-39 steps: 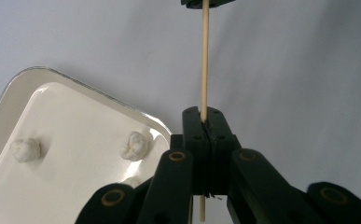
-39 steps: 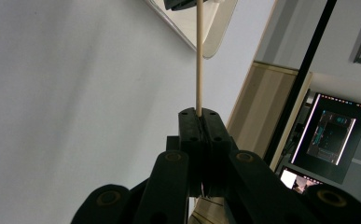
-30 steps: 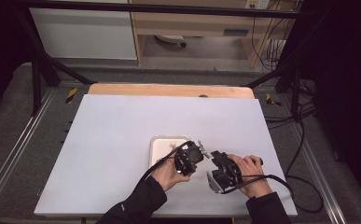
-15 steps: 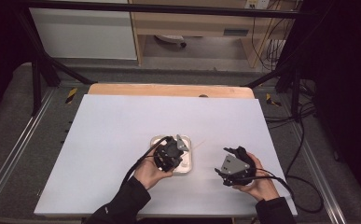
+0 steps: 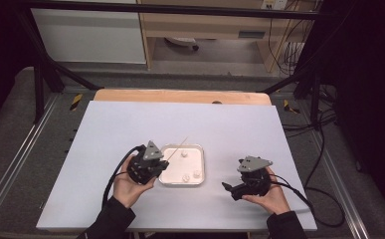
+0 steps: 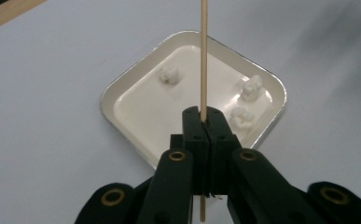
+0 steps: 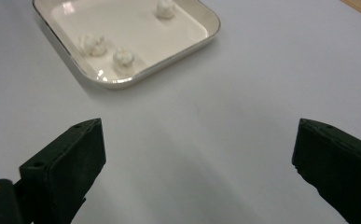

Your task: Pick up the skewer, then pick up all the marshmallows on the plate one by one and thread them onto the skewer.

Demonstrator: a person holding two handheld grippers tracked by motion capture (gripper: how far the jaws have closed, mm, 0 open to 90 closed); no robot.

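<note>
Since earlier frames: left tool [image 5: 156,160] gone from frame centre to left edge of tray [image 5: 200,149]; right tool [image 5: 228,188] drawn off to lower right, well apart from tray. Right tool's jaws just been opening, now wide, nothing between them, bare worktop [image 5: 105,124] beneath. Left tool clamped tight on skewer [image 5: 177,148]. Skewer thin, wooden, straight; long axis runs from jaws toward upper right of high view, over tray. Three white lumps [image 5: 197,174] in tray, centre frame.
</note>
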